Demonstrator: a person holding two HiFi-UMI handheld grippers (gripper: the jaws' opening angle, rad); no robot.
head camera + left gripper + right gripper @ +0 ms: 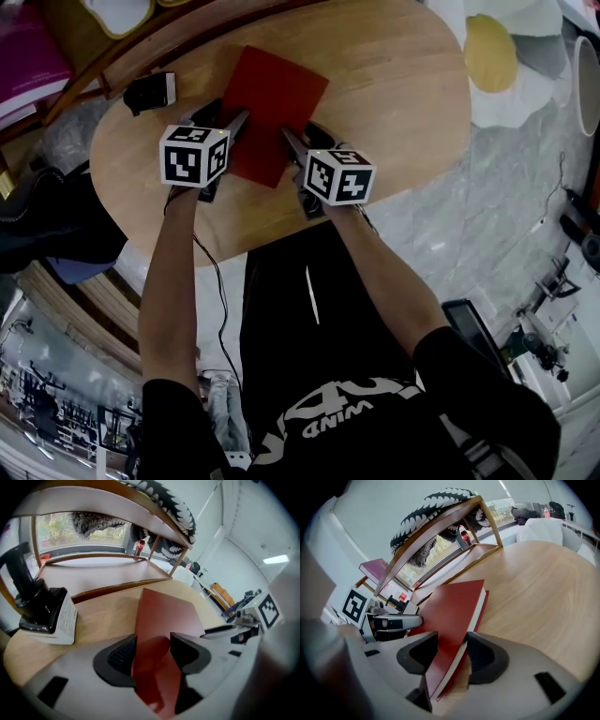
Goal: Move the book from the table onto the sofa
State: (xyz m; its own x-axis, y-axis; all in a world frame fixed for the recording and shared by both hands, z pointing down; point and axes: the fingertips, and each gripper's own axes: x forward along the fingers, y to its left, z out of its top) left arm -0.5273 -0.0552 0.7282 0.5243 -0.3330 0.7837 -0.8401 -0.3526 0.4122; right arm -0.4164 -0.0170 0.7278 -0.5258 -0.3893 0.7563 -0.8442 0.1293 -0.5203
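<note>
A red book (277, 89) lies on the round wooden table (394, 103), its near end between my two grippers. My left gripper (239, 117) sits at the book's near left edge, and in the left gripper view the red cover (164, 613) fills the gap between the pads of that gripper (152, 651). My right gripper (289, 136) takes the near right edge. In the right gripper view the book (454, 604) stands tilted, white page edge showing, with both pads of that gripper (452, 653) against it.
A black device on a white box (150, 92) stands on the table's left side, close to the left gripper. A wooden frame (154, 550) rises behind the table. A black bag (47, 220) lies on the floor at left; a flower-shaped rug (497, 56) lies at right.
</note>
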